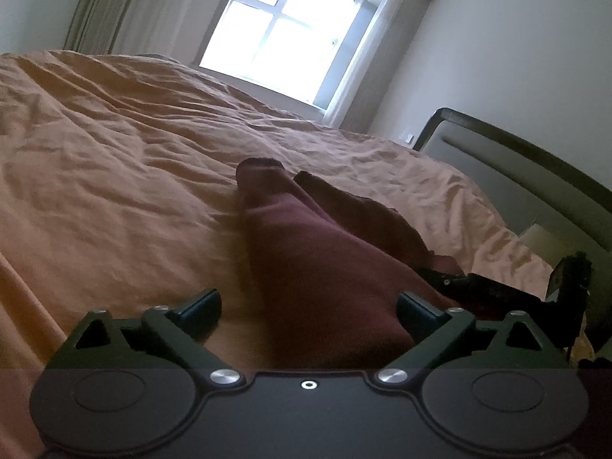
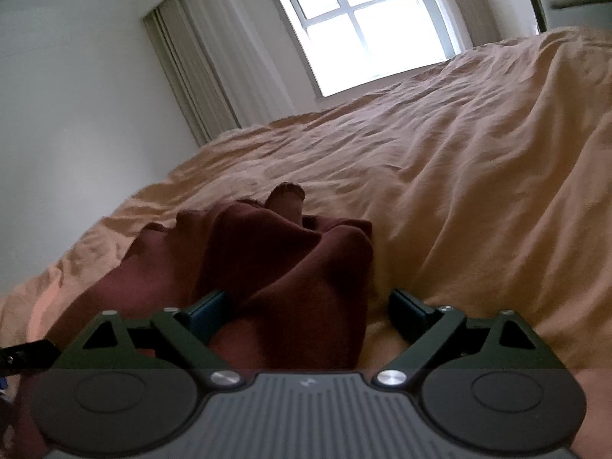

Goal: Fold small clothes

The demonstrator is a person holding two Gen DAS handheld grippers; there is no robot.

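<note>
A dark maroon garment (image 1: 306,264) lies rumpled on the tan bedspread (image 1: 114,176). In the left wrist view my left gripper (image 1: 310,306) is low over the bed and open wide, with the garment's near end lying between its fingers, closer to the right fingertip (image 1: 415,308). The right gripper's black body (image 1: 508,290) shows at the right edge, at the cloth's other side. In the right wrist view my right gripper (image 2: 310,311) is also open wide, and a bunched fold of the garment (image 2: 290,267) runs between its fingers, touching the left fingertip (image 2: 210,313).
The bedspread (image 2: 459,176) is wrinkled and stretches toward a bright window (image 1: 283,26) with curtains (image 2: 191,76). A dark-framed headboard (image 1: 516,160) rises at the right, with a pale pillow corner (image 1: 543,241) below it. White walls surround the bed.
</note>
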